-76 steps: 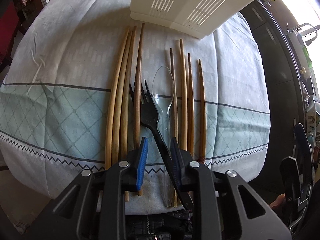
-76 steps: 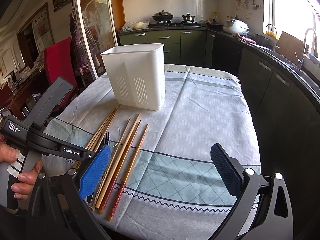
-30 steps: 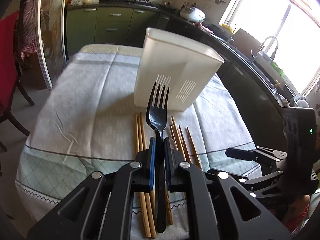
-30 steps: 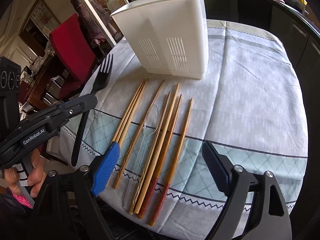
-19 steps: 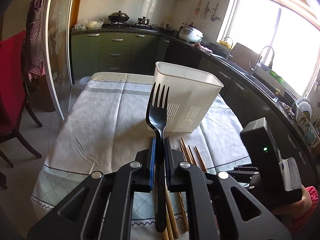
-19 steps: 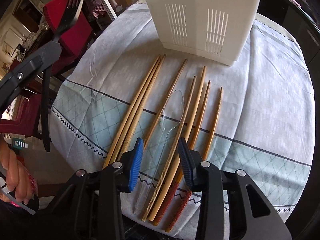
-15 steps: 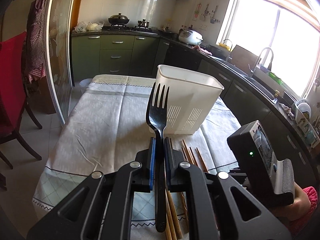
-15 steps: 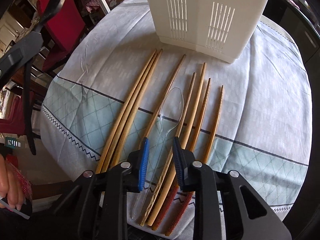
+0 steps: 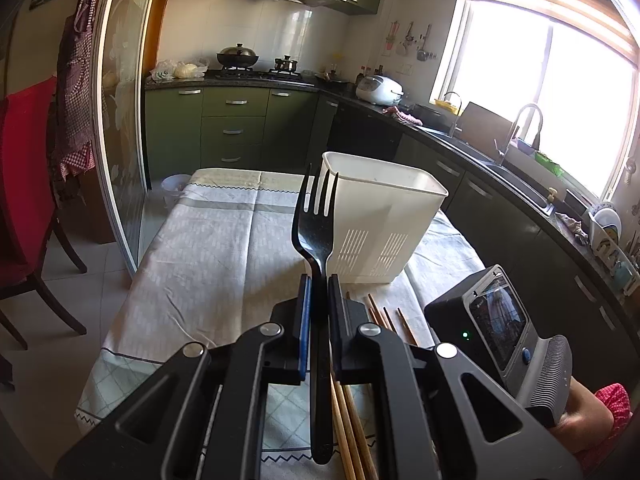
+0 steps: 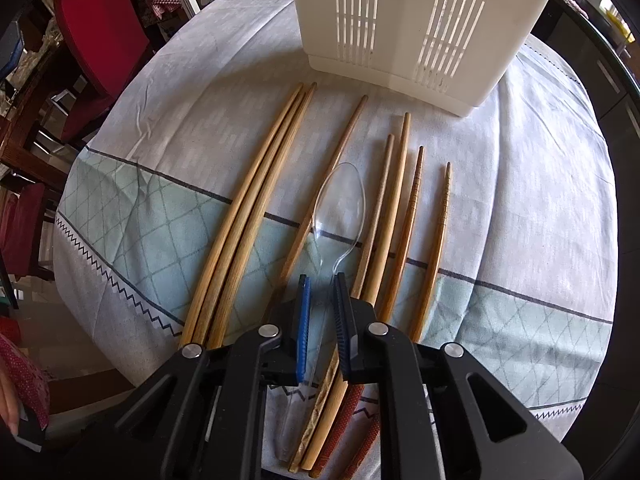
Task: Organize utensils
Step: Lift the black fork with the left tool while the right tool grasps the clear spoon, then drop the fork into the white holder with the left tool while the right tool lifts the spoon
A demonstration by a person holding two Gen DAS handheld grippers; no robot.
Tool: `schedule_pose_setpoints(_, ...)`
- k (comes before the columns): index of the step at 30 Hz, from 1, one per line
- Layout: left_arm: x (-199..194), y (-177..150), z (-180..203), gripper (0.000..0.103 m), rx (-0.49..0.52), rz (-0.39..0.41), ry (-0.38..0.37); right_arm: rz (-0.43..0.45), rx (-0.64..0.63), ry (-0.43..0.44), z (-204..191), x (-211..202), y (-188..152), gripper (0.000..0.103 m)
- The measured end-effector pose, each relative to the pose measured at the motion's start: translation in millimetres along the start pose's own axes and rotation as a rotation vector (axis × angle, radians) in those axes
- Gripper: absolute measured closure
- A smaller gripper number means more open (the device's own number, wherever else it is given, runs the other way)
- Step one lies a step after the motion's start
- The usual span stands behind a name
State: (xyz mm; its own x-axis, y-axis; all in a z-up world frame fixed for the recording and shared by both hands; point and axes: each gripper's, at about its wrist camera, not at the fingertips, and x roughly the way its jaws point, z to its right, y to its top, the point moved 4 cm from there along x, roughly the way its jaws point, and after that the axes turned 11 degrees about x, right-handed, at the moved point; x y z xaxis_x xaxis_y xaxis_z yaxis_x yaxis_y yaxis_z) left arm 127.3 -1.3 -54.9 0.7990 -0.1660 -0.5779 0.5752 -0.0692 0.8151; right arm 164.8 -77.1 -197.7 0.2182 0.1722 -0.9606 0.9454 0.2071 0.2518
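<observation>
The left gripper (image 9: 316,304) is clamped on the neck of the black fork (image 9: 314,232), jaws pressed flat against the handle, so the fork stands upright with its tines up and its handle end hanging below the fingers; it is lifted clear of the table, held well short of the white caddy (image 9: 380,220), whose open top shows beyond it. Held that way, the fork looks ready to be carried over the rim and lowered in handle first, which is likely why it was taken near the head. On the cloth (image 10: 520,200), from left to right, lie a pair of long chopsticks (image 10: 248,216) side by side, a third long one angled toward the caddy, the clear spoon (image 10: 340,204) with its bowl pointing at the caddy, and then four shorter sticks fanned out to the right. All lie roughly lengthwise toward the caddy (image 10: 400,32), so each can be taken from the near end. The right gripper (image 10: 320,300) is low over the spoon's thin handle, jaws nearly together on either side of it; whether they already pinch it I cannot tell, since the clear plastic hardly shows between the pads. The neighbouring sticks lie very close, so a stray one may lift with it.
</observation>
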Motion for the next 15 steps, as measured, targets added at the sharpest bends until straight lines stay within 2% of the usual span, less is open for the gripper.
schedule_pose_setpoints(3,-1,3,-2,0.095,-0.004,0.015,0.008,0.055,0.026,0.074,3,-12,-2,0.093)
schedule_pose_setpoints(8,-6,24,-6,0.095,-0.008,0.081,0.012,0.219,0.078,0.232,21,-59,-3,0.093)
schedule_pose_setpoints(12,-11,62,-2,0.095,0.006,0.203,-0.005,0.399,0.131,0.300,42,-102,-3,0.093)
schedule_pose_setpoints(15,-6,98,6,0.095,0.019,0.306,-0.035,0.477,0.158,0.332,56,-126,-4,0.093)
